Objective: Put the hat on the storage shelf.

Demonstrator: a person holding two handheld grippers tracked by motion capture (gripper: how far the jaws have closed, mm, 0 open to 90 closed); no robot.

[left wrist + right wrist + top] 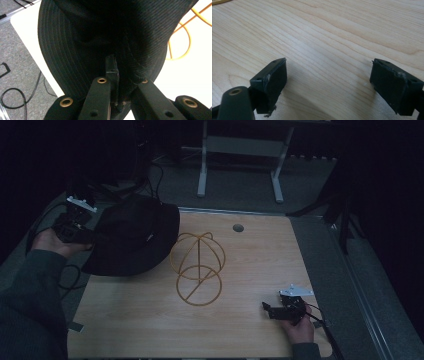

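Observation:
A black bucket hat (132, 235) hangs slightly lifted over the table's far left corner. My left gripper (91, 238) is shut on its brim at the left side. In the left gripper view the left gripper (117, 75) pinches the ribbed brim of the hat (100, 37), one jaw on top and the other hidden beneath the fabric. A yellow wire hat stand (198, 267) stands at the table's middle, just right of the hat, with its wire stand loops (182, 37) beyond the brim. My right gripper (267, 309) rests open near the front right, and the right gripper (329, 75) has bare wood between its pads (272, 77).
The wooden table (260, 265) has a round cable hole (238, 227) near its far edge. Grey carpet and black cables (15, 97) lie off the left edge. A white desk frame (202, 165) stands behind the table.

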